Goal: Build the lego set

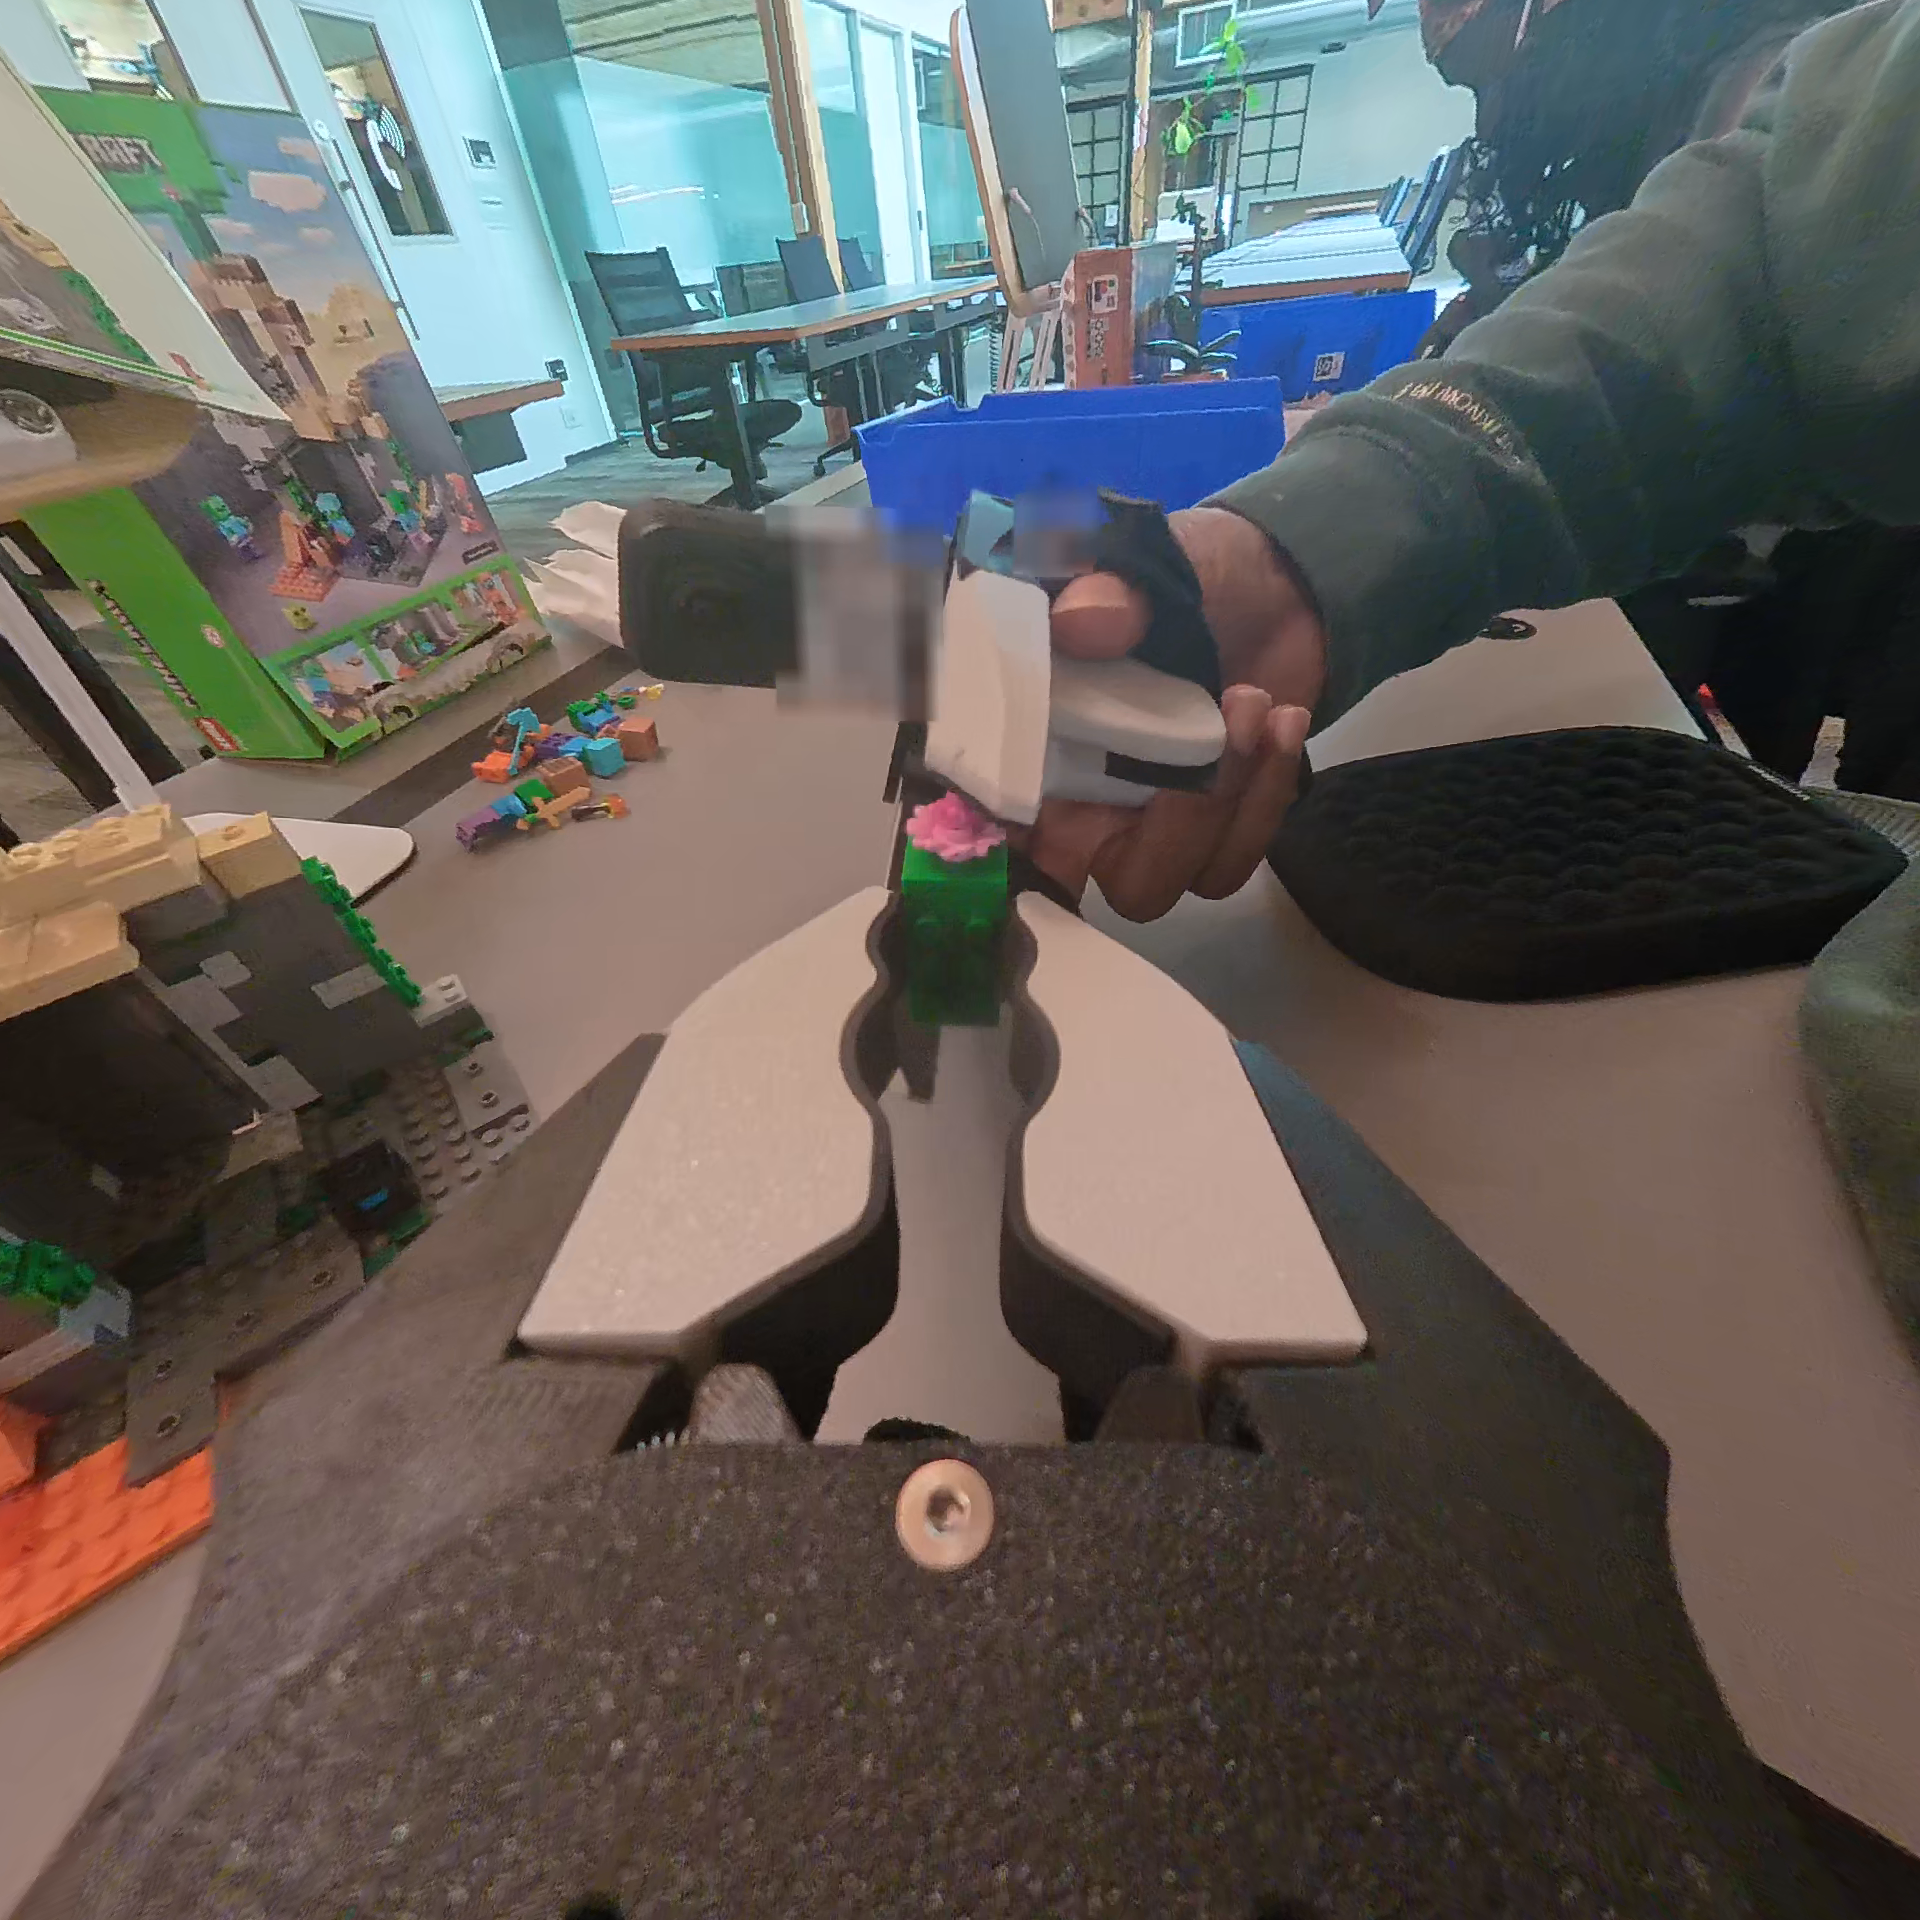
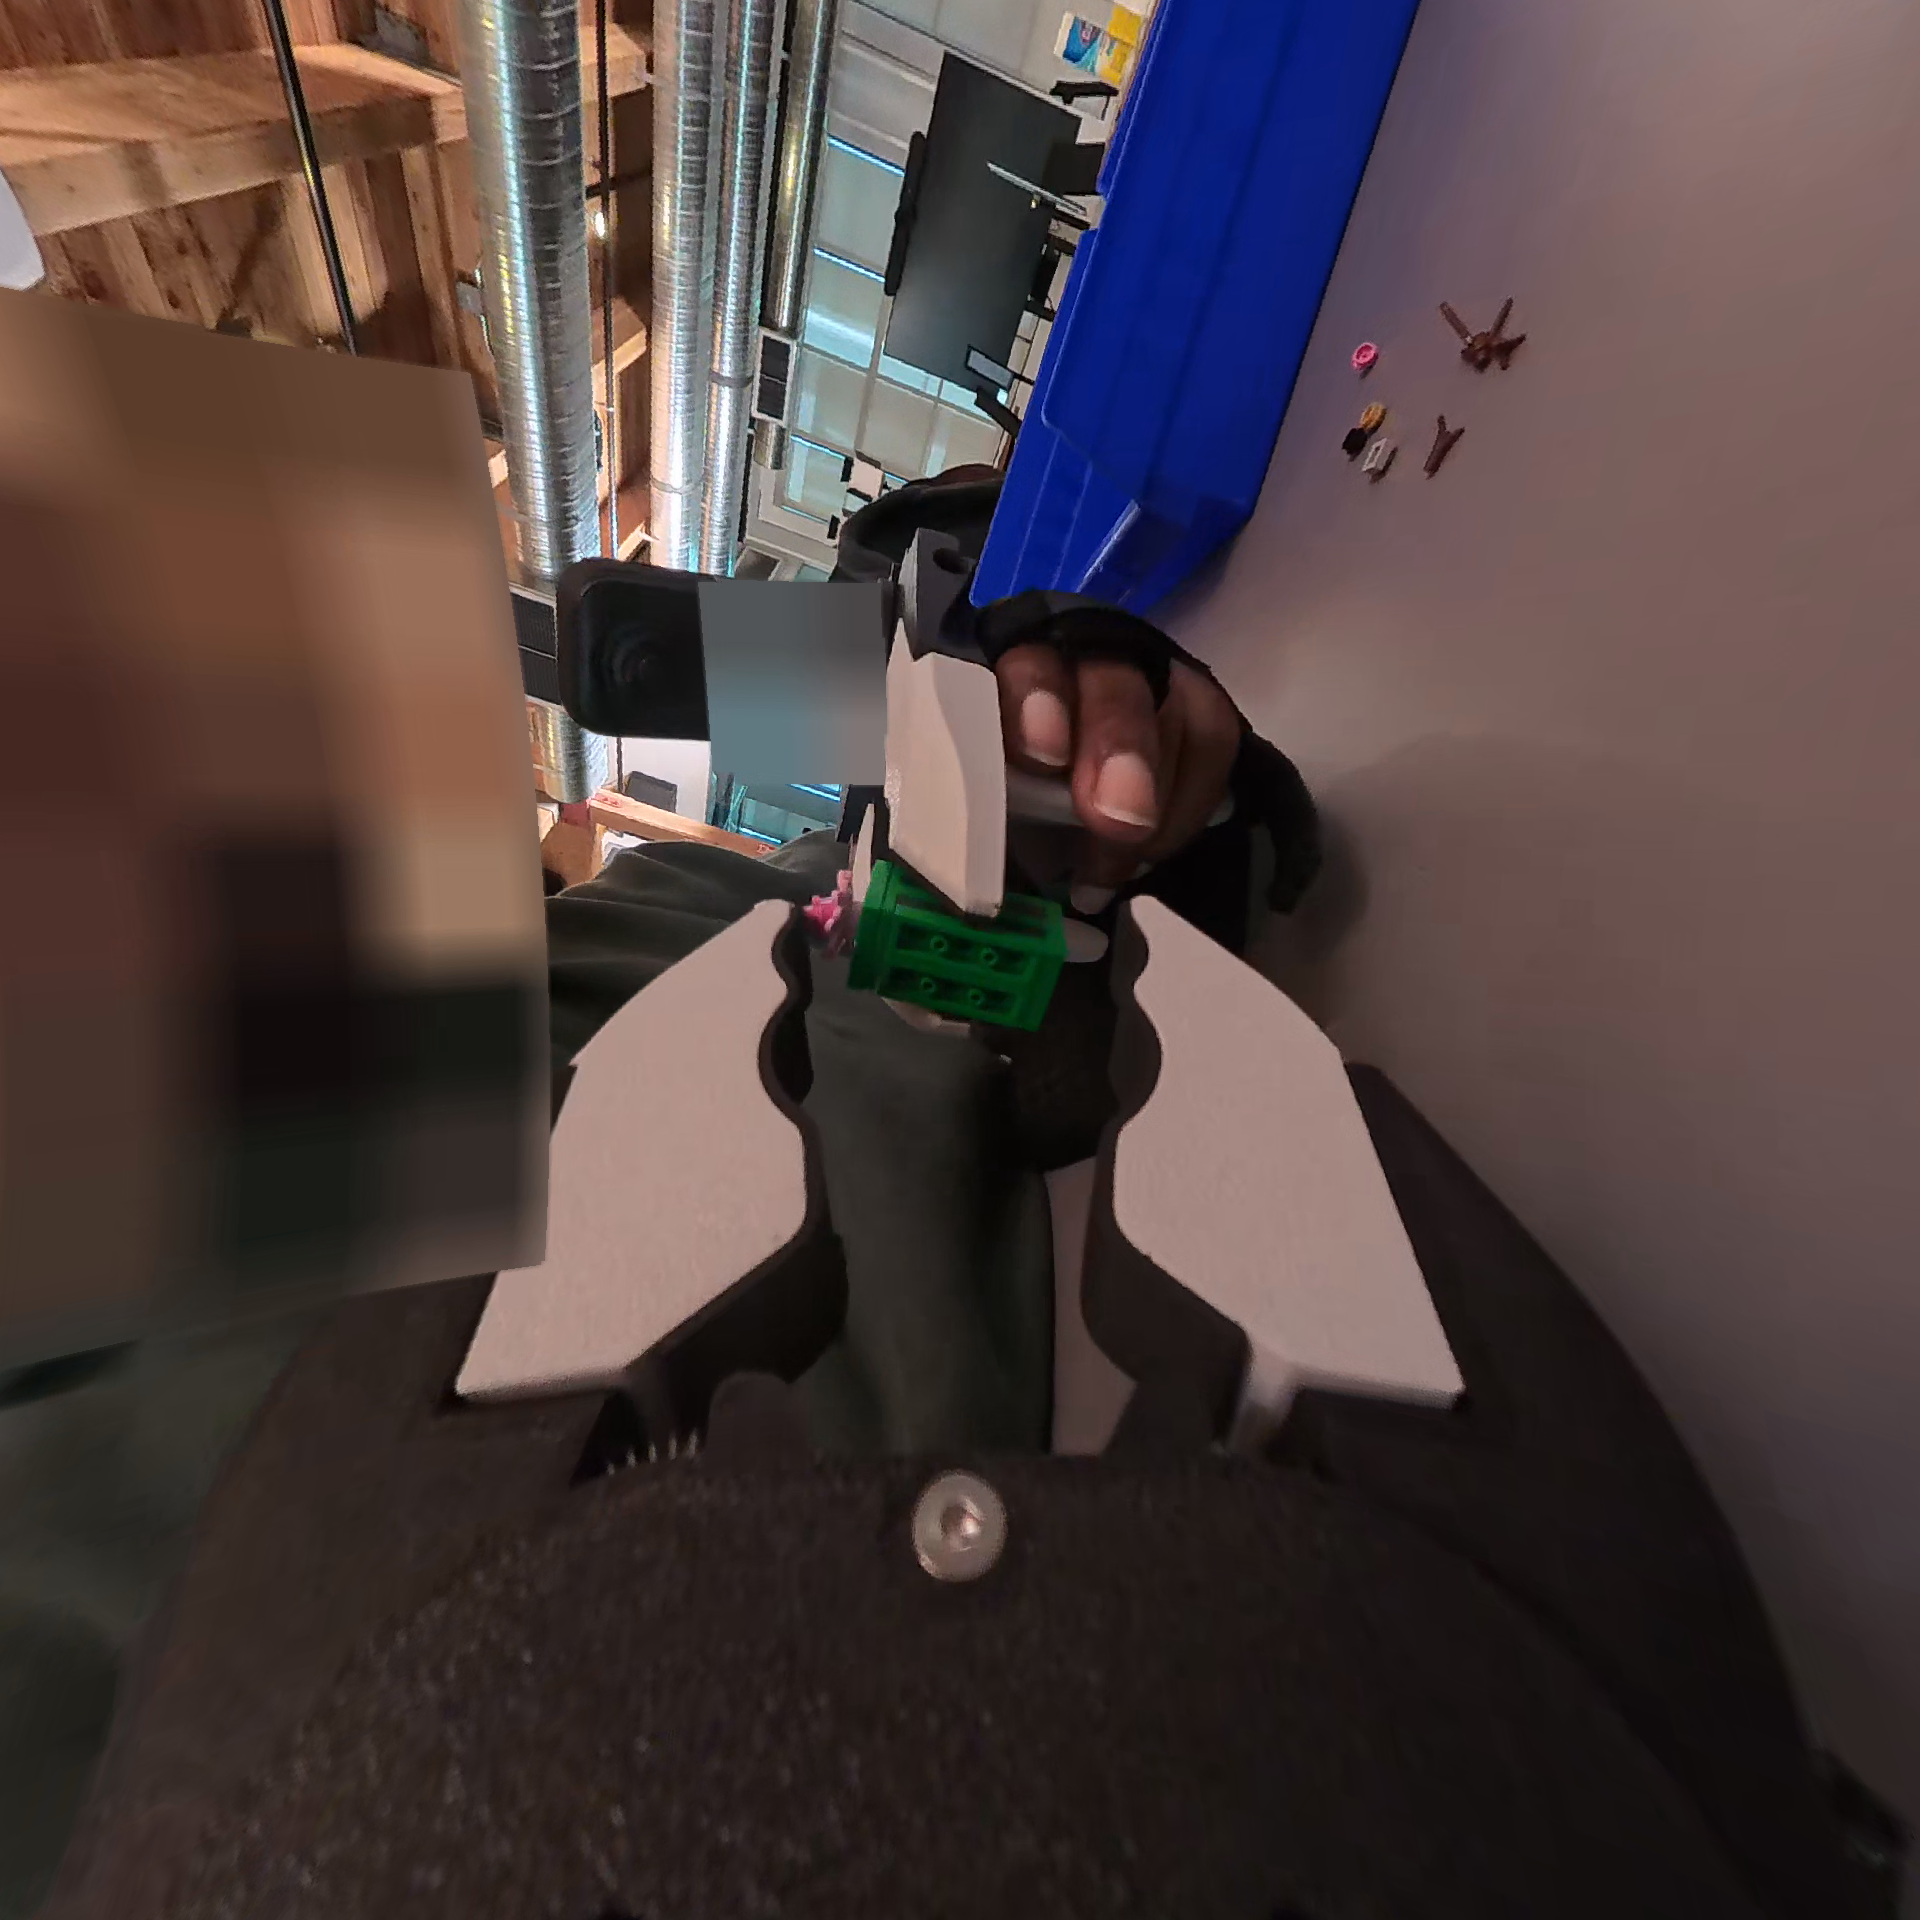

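Desk (image 1: 1455, 1195), grey, carries everything.

Set box (image 1: 343, 540) stands propped far to the left of the left hand-held gripper (image 1: 948, 914), picture side facing in, probably for reference. Blue bin (image 1: 1070, 447) sits beyond the left gripper's tips, well apart. The part-built model (image 1: 208, 1039), grey and tan on an orange base, is close on the left gripper's left side, within easy reach for the next attachment. A black padded mat (image 1: 1579, 862) lies to its right.

Loose bricks (image 1: 561, 758) are scattered ahead-left of the left hand-held gripper, between model and box. A few tiny bits (image 2: 1434, 395) lie on the desk ahead-right of the right hand-held gripper (image 2: 956, 914).

Left hand-held gripper: clenched on the green block (image 1: 951, 935), pinched by its sides, lifted clear of the desk. This leaves both the block's ends free.

Right hand-held gripper: released, jaws spread wide, nothing in them. It is turned on its side, so it meets the block crosswise to the left gripper. The block sits just at its fingertips. A person's hand (image 1: 1195, 727) grips its handle.

Pink flower (image 1: 954, 829): seated on the block's top end, just beneath the right gripper's white finger.

Judgement: a sub-assembly step held in mid-air; one gripper steadies, the other adjusts or presses the flower. Risk: the small flower popping off under side pressure.
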Demonstrator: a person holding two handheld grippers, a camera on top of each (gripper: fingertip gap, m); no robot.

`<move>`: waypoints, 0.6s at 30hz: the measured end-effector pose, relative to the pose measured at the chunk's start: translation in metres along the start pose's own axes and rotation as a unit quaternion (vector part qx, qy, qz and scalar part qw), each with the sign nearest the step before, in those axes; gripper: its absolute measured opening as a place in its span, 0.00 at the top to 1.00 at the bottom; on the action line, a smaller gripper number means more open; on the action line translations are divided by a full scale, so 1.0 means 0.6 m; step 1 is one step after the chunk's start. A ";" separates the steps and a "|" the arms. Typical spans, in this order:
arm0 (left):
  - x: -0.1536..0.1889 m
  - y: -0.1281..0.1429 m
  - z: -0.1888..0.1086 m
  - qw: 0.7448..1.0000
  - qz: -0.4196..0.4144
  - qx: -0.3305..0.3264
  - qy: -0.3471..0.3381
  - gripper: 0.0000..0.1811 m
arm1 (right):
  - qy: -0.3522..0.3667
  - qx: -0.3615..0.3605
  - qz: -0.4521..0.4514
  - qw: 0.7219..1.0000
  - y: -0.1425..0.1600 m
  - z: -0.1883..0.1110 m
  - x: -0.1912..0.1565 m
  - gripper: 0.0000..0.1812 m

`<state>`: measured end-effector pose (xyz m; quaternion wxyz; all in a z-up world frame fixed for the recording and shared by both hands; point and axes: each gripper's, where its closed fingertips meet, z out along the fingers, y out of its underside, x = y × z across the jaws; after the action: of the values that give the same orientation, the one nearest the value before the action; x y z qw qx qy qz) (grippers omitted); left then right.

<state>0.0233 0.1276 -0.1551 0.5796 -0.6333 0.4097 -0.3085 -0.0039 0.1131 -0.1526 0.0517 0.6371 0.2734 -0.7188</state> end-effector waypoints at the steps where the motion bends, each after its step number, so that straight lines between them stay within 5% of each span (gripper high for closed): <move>1: 0.000 0.000 0.000 1.000 0.002 -0.001 0.000 0.91 | -0.001 -0.001 -0.002 1.000 0.001 0.000 0.000 0.70; 18: 0.013 -0.009 -0.004 0.988 0.147 -0.013 -0.042 0.91 | -0.033 -0.004 -0.067 0.997 0.015 0.004 -0.021 0.75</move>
<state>0.0258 0.1197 -0.1498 0.6270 -0.5861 0.4777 -0.1877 0.0001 0.1009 -0.1434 0.0148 0.5932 0.3160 -0.7403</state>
